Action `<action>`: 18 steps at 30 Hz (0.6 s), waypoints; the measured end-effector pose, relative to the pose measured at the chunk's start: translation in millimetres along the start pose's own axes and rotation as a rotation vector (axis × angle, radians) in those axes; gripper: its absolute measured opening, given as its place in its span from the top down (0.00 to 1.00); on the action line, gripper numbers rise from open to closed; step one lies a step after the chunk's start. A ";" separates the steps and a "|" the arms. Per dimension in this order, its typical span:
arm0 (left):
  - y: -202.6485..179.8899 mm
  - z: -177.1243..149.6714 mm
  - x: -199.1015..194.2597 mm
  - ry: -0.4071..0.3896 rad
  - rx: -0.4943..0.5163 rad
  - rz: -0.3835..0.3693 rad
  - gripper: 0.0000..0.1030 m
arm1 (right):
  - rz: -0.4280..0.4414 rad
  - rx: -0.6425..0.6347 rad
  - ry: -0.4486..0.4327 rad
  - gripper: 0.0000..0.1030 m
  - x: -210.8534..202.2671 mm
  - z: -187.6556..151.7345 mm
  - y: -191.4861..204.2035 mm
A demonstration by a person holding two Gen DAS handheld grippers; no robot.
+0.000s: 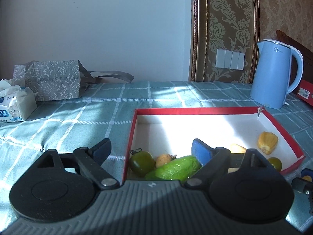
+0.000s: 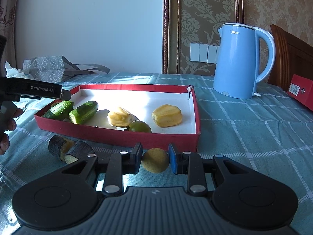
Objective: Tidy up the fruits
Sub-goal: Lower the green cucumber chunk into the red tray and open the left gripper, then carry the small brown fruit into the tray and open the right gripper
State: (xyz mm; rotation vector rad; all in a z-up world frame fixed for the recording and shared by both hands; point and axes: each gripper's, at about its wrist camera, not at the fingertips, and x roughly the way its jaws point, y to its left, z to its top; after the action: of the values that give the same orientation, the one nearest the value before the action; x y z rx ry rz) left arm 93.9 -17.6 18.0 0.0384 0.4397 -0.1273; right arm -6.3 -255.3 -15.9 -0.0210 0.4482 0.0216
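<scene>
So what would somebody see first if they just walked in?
Probably the red box in the middle of the checked cloth, with cucumber pieces and yellow fruit inside. Then the blue kettle behind it on the right, and the right gripper pinching a small round yellow fruit.

Surface: we see a table under a teal checked tablecloth [image 2: 244,121].
Centre: red shallow box [image 2: 125,135], white inside.
Near edge: two dark cut pieces [image 2: 66,148], just in front of the box.
Right rear: blue kettle [image 2: 238,62]; red carton [image 2: 301,92].
Left rear: grey patterned bag [image 1: 50,80]; tissue pack [image 1: 15,103].
</scene>
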 end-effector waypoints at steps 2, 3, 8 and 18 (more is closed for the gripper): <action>7.0 -2.3 -13.5 -0.020 -0.017 0.004 0.13 | -0.001 -0.002 -0.003 0.72 -0.5 -0.3 0.5; 11.0 -5.3 -20.3 -0.020 -0.031 -0.001 0.12 | -0.001 -0.002 -0.004 0.72 -0.5 -0.2 0.4; 27.4 -27.7 -45.2 0.017 -0.107 -0.058 0.12 | -0.005 -0.003 -0.010 0.72 -1.4 -0.4 0.7; 10.1 -51.6 -54.0 0.081 -0.013 -0.103 0.12 | -0.013 0.006 -0.021 0.72 -3.4 -0.5 -0.8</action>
State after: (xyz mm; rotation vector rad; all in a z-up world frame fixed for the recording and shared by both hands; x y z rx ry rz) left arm 25.0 2.0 -5.5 0.0079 0.5240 -0.2244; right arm -9.5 -256.1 -14.9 -0.0176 0.4268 0.0079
